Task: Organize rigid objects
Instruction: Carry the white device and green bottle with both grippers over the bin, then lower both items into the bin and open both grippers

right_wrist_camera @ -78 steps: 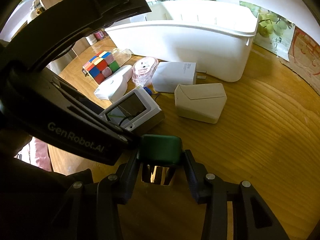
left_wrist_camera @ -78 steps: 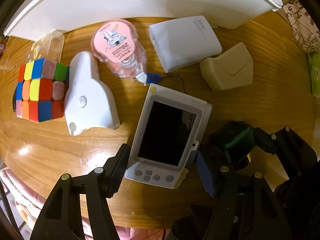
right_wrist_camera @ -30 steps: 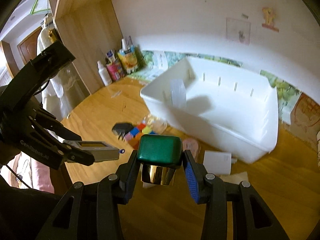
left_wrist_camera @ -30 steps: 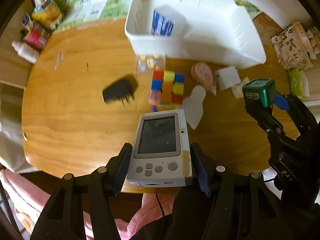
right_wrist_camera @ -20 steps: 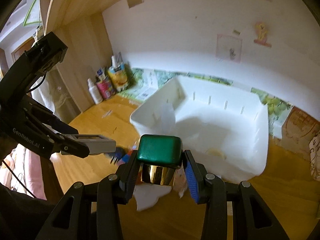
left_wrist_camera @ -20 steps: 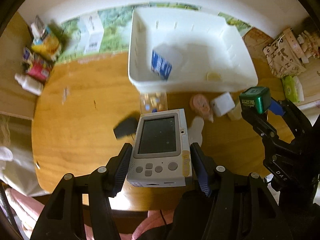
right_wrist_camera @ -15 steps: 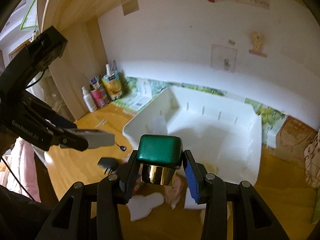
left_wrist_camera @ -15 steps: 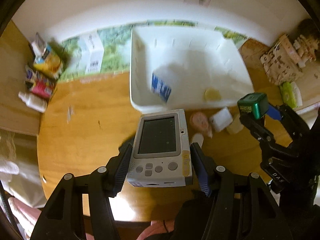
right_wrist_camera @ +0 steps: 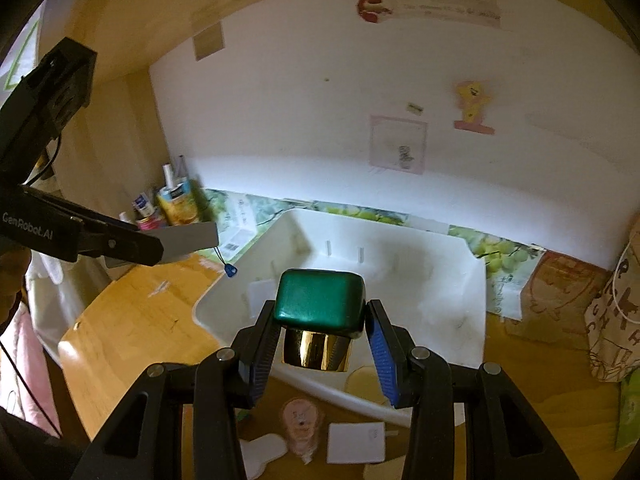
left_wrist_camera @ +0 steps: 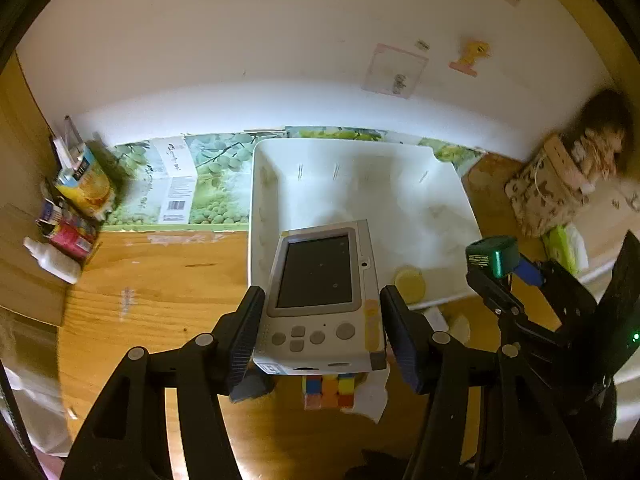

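My left gripper (left_wrist_camera: pixel 322 332) is shut on a white handheld game console (left_wrist_camera: pixel 320 300), held in the air over the near rim of the white bin (left_wrist_camera: pixel 360 188). My right gripper (right_wrist_camera: pixel 320 344) is shut on a green-capped bottle with a gold neck (right_wrist_camera: pixel 318 312), held above the bin's near edge (right_wrist_camera: pixel 380 276). The right gripper with the green bottle (left_wrist_camera: pixel 494 258) also shows at the right of the left wrist view. The left gripper with the console (right_wrist_camera: pixel 188 242) shows at the left of the right wrist view.
A yellow round item (left_wrist_camera: pixel 410 284) lies in the bin. On the wooden table (left_wrist_camera: pixel 160 280) lie a colour cube (left_wrist_camera: pixel 330 392), a pink round case (right_wrist_camera: pixel 300 424), a white square adapter (right_wrist_camera: pixel 356 442) and a white flat piece (right_wrist_camera: pixel 260 454). Bottles and cartons (left_wrist_camera: pixel 72 208) stand far left.
Both grippers have lifted their objects off the table and carried them up and forward over the bin. The table items have dropped low in both views.
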Demonstrator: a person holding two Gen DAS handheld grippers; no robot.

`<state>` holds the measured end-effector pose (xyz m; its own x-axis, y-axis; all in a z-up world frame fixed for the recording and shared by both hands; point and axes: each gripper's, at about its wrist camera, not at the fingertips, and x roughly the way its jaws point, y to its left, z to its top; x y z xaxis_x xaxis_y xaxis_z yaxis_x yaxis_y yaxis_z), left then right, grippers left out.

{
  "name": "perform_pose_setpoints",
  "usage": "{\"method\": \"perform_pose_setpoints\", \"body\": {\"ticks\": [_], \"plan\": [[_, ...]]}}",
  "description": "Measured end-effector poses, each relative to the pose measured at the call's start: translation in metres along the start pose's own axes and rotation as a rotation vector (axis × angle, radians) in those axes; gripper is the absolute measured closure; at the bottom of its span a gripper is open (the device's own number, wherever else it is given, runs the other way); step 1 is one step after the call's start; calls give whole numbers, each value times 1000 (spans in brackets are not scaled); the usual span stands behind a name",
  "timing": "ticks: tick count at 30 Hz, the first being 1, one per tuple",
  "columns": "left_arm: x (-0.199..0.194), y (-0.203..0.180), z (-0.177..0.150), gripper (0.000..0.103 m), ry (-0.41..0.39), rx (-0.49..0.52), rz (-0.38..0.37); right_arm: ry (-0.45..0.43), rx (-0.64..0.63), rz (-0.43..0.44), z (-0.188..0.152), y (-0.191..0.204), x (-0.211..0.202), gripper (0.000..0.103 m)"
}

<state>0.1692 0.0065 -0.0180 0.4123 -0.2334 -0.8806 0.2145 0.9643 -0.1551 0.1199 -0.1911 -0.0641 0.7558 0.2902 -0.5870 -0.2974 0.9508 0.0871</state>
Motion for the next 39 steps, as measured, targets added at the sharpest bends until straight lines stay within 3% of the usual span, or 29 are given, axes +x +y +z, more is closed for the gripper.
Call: {"method": "perform_pose_setpoints", "body": {"ticks": [11, 15, 25, 30, 34, 39], "plan": [[50, 16, 10, 40, -128, -58, -22, -5, 38, -85, -6, -21, 35, 59], [60, 18, 15, 40, -167, -71, -62, 19, 34, -106, -10, -24, 49, 59], [77, 0, 22, 40, -214, -14, -92, 55, 56, -129, -15, -30, 67, 59], [69, -7, 26, 40, -279, 4, -108, 55, 82, -138, -14, -33, 67, 58], [68, -12, 26, 39, -254, 17, -117, 38, 85, -164, -11, -33, 60, 43], [56, -11, 23, 29, -271, 9, -128, 10, 97, -184, -6, -32, 43, 35]]}}
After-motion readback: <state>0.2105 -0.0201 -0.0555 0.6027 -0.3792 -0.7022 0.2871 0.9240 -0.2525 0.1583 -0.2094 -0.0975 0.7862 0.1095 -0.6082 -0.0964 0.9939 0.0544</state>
